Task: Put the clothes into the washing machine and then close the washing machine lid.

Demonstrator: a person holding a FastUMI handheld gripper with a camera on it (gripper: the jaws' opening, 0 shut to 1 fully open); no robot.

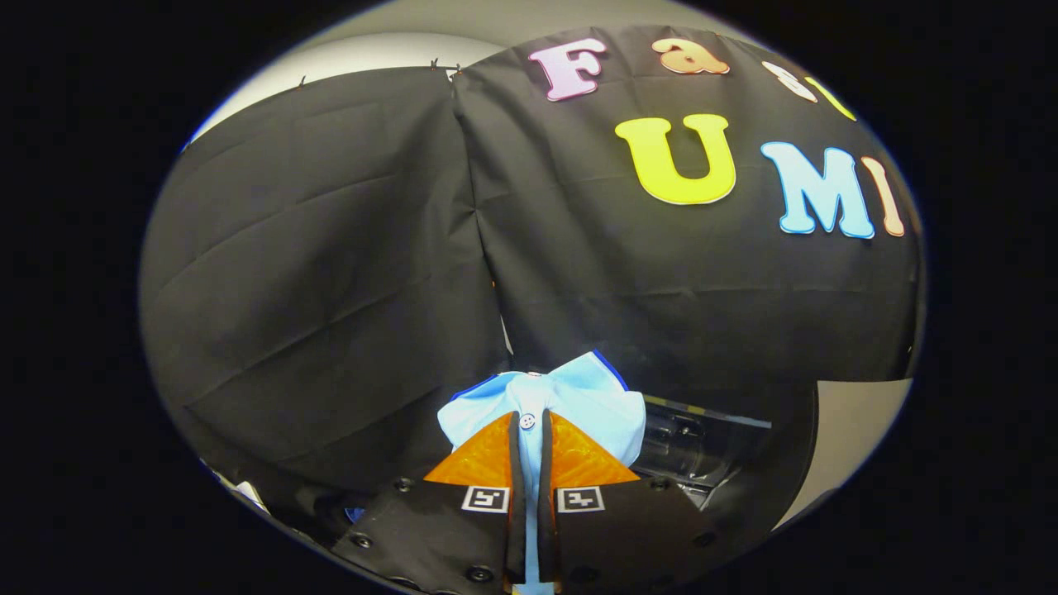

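Note:
A light blue shirt (570, 401) with a white button and a dark blue trim is pinched between my two fingers. It bunches up just ahead of the fingertips and hangs lifted in front of the black cloth wall. My gripper (530, 423) is shut on its fabric, with both fingers pressing a thin fold. To the right of the fingers and below the shirt lies a dark glossy part of the washing machine (694, 450), seen only in part.
The black cloth wall (331, 273) stands close ahead and to both sides. A pale floor or wall patch (851, 430) lies at the right beyond the machine. Small bits of white and blue cloth (248, 492) lie low at the left.

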